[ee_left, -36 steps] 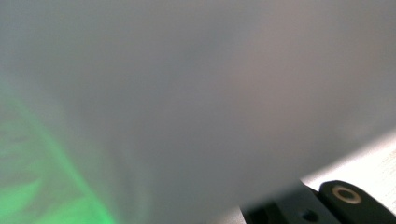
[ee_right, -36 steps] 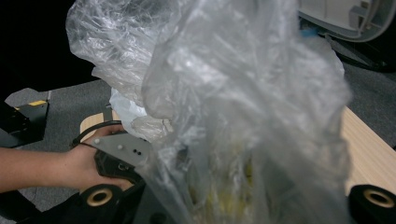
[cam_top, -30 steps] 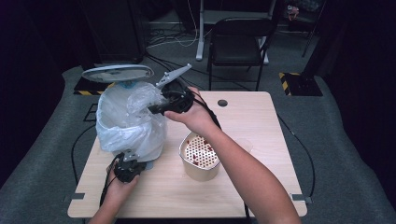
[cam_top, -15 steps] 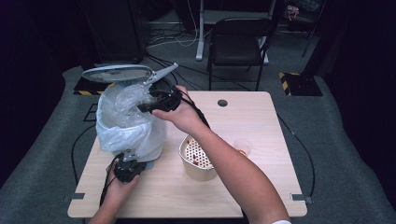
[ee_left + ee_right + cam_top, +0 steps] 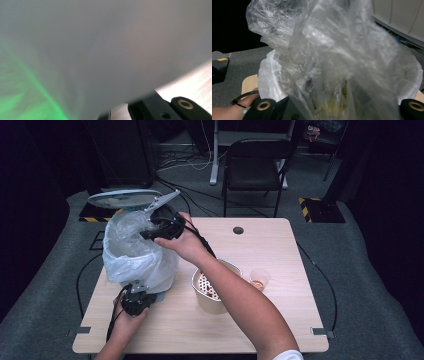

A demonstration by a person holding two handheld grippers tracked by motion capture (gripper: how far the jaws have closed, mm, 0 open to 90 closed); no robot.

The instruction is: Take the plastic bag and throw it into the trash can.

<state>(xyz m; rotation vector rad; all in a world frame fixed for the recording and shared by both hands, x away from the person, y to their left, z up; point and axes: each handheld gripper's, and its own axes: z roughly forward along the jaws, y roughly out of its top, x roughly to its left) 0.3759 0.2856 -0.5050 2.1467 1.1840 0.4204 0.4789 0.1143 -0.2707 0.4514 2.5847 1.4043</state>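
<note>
1. One clear plastic bag (image 5: pixel 132 257) lines a bin on the left part of the tabletop (image 5: pixel 280 250). Its crumpled top rises right in front of my right hand-held gripper (image 5: pixel 155 231), just under the raised grey lid (image 5: pixel 122 198).
2. In the right gripper view the bag film (image 5: pixel 332 62) drapes between and over my two black jaws, which stand wide apart. Whether they pinch any plastic I cannot tell.
3. My left hand-held gripper (image 5: pixel 136 301) sits low at the foot of the bin, pressed close to the bag. Its own view is a blur of pale plastic (image 5: pixel 100 50) with a strip of wood at the right, so I cannot tell how its jaws stand.
4. Just right of my right forearm stands a cream tub (image 5: pixel 212 287) with a perforated insert.
5. Beyond the tub, farther right, is a small clear cup (image 5: pixel 259 279) with something orange inside.
6. Behind the tabletop, well past my grippers, a dark chair (image 5: pixel 257 167) stands on the grey floor.
</note>
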